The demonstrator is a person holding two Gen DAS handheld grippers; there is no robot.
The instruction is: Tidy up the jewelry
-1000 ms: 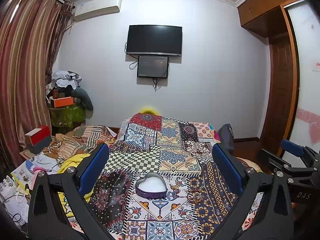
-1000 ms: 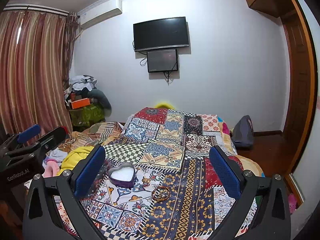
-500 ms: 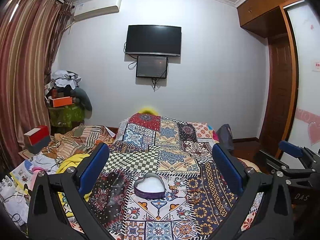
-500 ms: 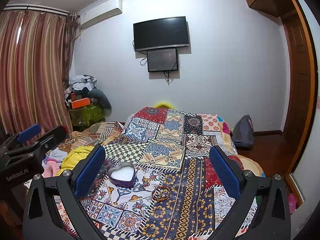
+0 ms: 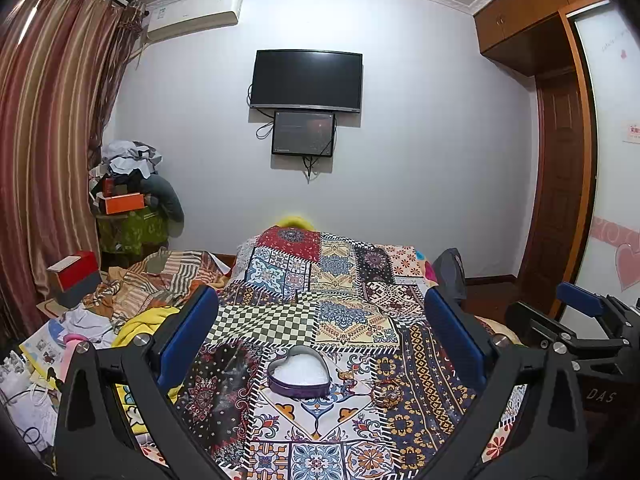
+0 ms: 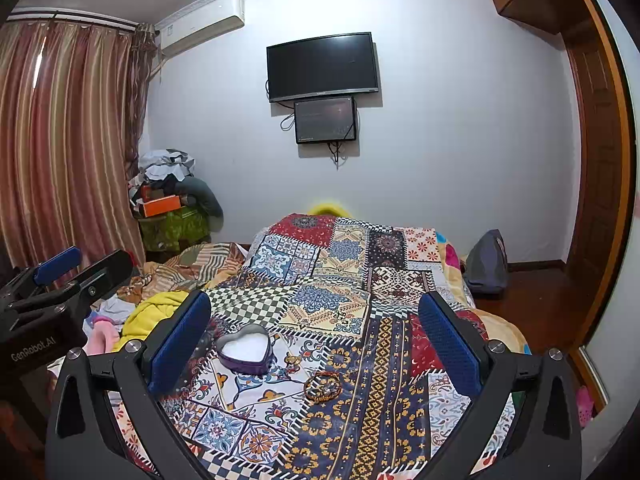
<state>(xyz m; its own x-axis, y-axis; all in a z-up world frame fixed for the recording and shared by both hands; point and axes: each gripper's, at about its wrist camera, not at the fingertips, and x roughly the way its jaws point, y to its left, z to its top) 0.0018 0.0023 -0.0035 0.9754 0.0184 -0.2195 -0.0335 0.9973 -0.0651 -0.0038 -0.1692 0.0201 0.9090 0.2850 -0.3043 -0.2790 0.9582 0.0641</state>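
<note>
Both grippers [image 5: 320, 336] [image 6: 316, 334] hung wide apart, empty. The bracelet [image 6: 322, 387] lay on the quilt [image 6: 384, 420] at four o'clock from the heart box [image 6: 245, 348]. Pinching quilt fabric with it looked likely.

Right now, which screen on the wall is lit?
The small screen below the TV: it shows a faint reddish picture, while the TV is plain black.
</note>
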